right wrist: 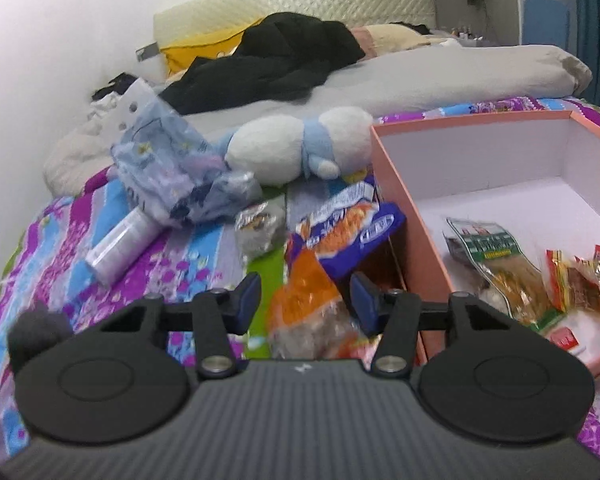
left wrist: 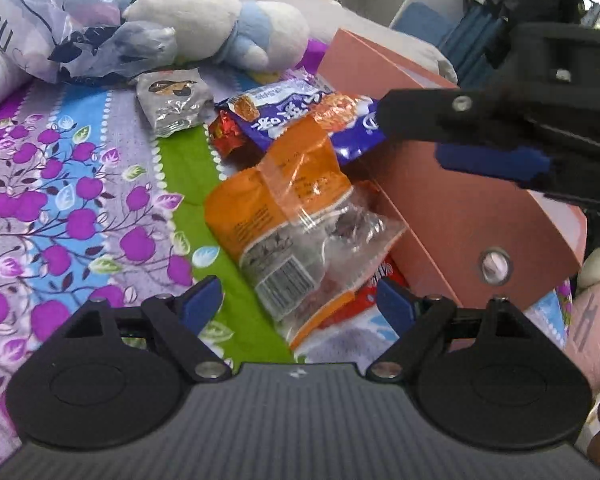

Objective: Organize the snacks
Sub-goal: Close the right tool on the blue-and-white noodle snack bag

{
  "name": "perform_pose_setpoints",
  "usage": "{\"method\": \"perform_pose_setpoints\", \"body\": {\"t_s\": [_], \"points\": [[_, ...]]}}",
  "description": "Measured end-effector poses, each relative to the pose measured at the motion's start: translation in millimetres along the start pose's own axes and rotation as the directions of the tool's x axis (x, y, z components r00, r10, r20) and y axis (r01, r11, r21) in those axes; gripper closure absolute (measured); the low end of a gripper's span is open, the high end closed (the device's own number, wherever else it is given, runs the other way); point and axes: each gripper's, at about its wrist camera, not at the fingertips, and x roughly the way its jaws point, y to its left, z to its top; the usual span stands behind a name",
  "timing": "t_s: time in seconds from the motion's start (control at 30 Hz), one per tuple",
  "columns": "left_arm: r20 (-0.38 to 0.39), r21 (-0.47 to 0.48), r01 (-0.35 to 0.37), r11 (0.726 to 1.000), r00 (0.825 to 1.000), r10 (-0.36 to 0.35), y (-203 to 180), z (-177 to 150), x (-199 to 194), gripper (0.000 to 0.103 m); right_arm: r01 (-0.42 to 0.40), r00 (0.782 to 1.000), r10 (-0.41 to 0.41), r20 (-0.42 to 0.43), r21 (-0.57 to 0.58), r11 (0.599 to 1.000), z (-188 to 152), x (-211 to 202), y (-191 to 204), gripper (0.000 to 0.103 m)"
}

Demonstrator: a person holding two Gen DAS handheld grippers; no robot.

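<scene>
An orange and clear snack bag (left wrist: 284,208) lies on the flowered bedspread (left wrist: 60,184), leaning on a pink box (left wrist: 460,208). My left gripper (left wrist: 298,302) is open, low over the bag's near end. A purple snack bag (left wrist: 300,116) lies behind it, with a silver pack (left wrist: 172,100) and a small red pack (left wrist: 228,132) beside it. My right gripper (left wrist: 412,136) hovers over the purple bag's right end. In the right wrist view, the right gripper (right wrist: 306,292) is open, with the orange bag (right wrist: 304,304) showing between its fingers. The pink box (right wrist: 392,184) holds a green-labelled pack (right wrist: 496,264) and red packs (right wrist: 580,280).
A white and blue plush toy (right wrist: 300,144) and a crumpled plastic bag (right wrist: 172,168) lie behind the snacks. A white tube (right wrist: 120,240) rests at the left. A grey quilt (right wrist: 420,76) and black clothes (right wrist: 284,56) cover the far bed. Another red pack (left wrist: 364,292) lies under the orange bag.
</scene>
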Motion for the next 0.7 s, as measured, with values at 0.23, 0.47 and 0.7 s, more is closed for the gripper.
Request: {"method": "perform_pose_setpoints", "body": {"t_s": [0.23,0.47,0.7], "points": [[0.043,-0.124,-0.006,0.992,0.999,0.011,15,4,5,0.029,0.086,0.996,-0.084,-0.017,0.102,0.991,6,31,-5,0.064],[0.065,-0.239,0.035,0.97,0.998,-0.02,38,5,3,0.042,0.146,0.989,-0.14,-0.049,0.154,0.977,0,53,-4,0.065],[0.067,-0.26,0.047,0.965,0.997,-0.03,44,5,-1,0.05,0.131,0.991,-0.126,-0.041,0.161,0.978,-2,74,-8,0.068]]}}
